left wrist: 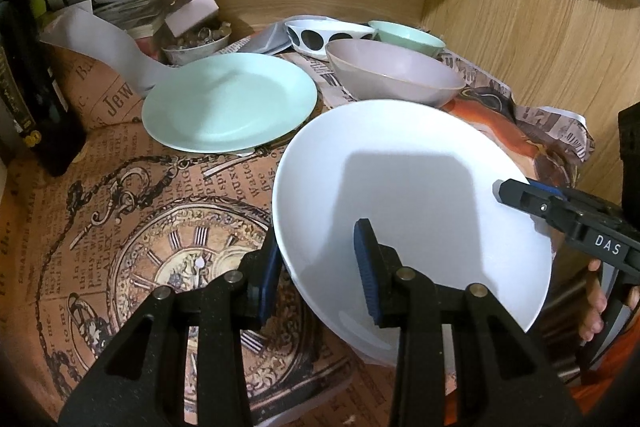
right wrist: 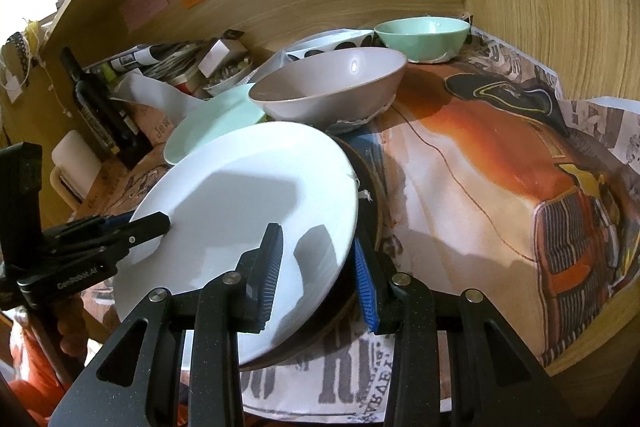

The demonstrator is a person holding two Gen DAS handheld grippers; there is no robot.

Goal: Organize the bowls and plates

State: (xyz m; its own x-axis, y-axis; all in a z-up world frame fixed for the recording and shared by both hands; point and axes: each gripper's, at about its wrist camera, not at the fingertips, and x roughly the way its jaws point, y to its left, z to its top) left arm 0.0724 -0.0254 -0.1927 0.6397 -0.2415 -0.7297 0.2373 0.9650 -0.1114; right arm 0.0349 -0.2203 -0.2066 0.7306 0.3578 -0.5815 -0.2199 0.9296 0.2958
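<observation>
Both hand-held grippers clamp white plate (left wrist: 404,195) rim: left hand-held gripper (left wrist: 320,267) near edge, right hand-held gripper (right wrist: 320,271) opposite edge. Plate tilted, just above worktop (left wrist: 120,227). Risk: uneven lift w/ shallow rim grips, plate slips, hits grey bowl (right wrist: 328,87) ahead.

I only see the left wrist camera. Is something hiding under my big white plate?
Observer: Yes. The right wrist view shows a dark round tray lying beneath the white plate, peeking out at its right edge.
Operator: What are the right tongs doing? I just see them sideways.
Observer: The right tongs straddle the plate's near rim, one finger on top and the other underneath.
Operator: What is the grey bowl sitting on?
Observer: A white crinkled thing pokes out from under the grey bowl. I cannot tell what it is.
</observation>
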